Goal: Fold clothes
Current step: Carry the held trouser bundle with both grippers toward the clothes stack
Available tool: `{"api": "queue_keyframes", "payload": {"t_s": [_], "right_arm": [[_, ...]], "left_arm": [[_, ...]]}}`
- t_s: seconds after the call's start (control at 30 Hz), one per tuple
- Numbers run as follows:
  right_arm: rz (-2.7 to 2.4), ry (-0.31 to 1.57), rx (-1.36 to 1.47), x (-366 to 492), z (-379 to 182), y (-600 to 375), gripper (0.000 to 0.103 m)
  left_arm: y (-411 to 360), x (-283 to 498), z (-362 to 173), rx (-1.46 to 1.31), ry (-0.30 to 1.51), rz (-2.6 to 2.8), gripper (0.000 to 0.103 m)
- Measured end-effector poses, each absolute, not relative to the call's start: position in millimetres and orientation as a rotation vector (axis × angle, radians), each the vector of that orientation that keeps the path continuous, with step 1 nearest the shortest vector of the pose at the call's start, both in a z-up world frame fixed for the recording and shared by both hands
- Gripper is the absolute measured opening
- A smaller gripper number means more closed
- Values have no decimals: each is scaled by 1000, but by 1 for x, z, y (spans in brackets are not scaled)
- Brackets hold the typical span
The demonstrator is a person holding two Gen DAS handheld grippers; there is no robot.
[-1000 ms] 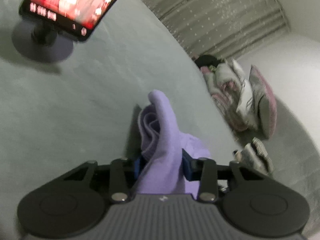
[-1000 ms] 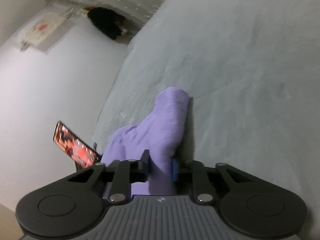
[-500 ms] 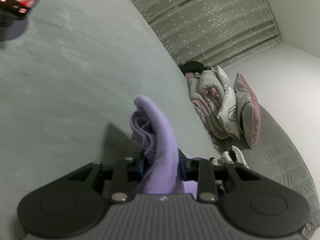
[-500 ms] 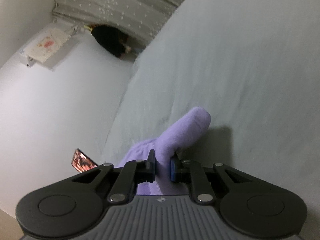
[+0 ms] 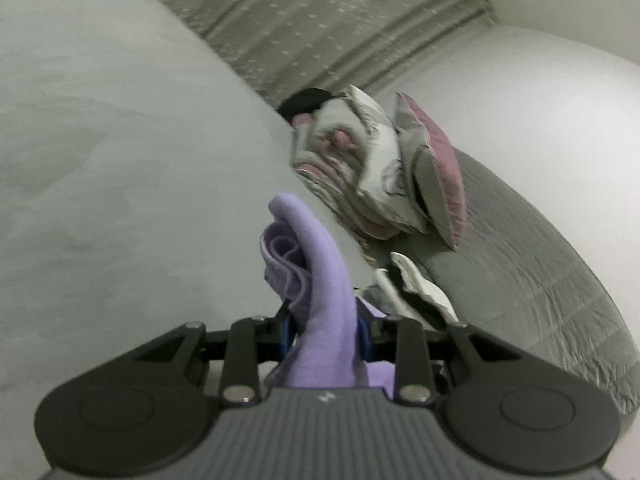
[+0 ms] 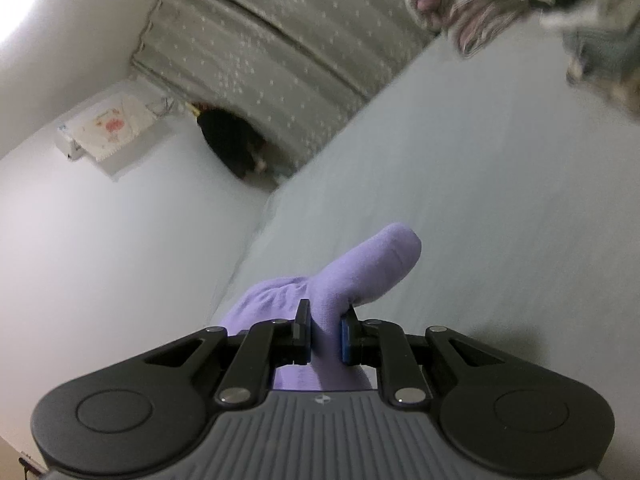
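No container shows in either view, and the only marking is a small pale logo on the ribbed grey body of each tool, too small to read.

The left gripper (image 5: 325,330), a black two-finger tool with blue pads, is pinched tight on a soft lilac knitted garment (image 5: 320,280). The cloth rises between the pads as a thick rolled band, and a bunch of folds hangs just to its left; more lilac fabric trails down behind the fingers. The garment is held above the pale grey bedsheet (image 5: 112,184), not lying on it.

The right gripper (image 6: 325,338) is likewise closed on the same lilac garment (image 6: 360,276), its blue pads pressed into the cloth with only fabric between them. A rounded, tube-like end juts forward and to the right past the fingertips, and a looser bulge of fabric swells to the left of the fingers.

In the left wrist view a heap of grey, white and pink patterned bedding (image 5: 376,168) sits at the far edge of the sheet, before a grey spotted curtain (image 5: 320,20).
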State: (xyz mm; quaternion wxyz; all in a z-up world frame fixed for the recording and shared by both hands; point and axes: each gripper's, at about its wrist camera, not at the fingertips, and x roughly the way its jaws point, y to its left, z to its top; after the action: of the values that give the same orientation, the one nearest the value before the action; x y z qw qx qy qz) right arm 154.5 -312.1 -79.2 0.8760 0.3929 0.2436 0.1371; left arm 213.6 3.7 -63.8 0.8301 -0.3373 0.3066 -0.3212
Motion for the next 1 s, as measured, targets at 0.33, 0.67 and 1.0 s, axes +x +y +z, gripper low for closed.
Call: {"api": "queue_keyframes", "payload": {"t_s": [0.33,0.67,1.0], "right_arm": [[181,377,698,151,6,-423,15],[99,260,629,161,69,-538,15],[64,226,611,190,84,-634,15]], "left_arm": [[-141,250,-14,-658,617,-835,28],[-278,292,28,-613,537,-984,27],[-381,341,28,-571,513,-1045,27]]}}
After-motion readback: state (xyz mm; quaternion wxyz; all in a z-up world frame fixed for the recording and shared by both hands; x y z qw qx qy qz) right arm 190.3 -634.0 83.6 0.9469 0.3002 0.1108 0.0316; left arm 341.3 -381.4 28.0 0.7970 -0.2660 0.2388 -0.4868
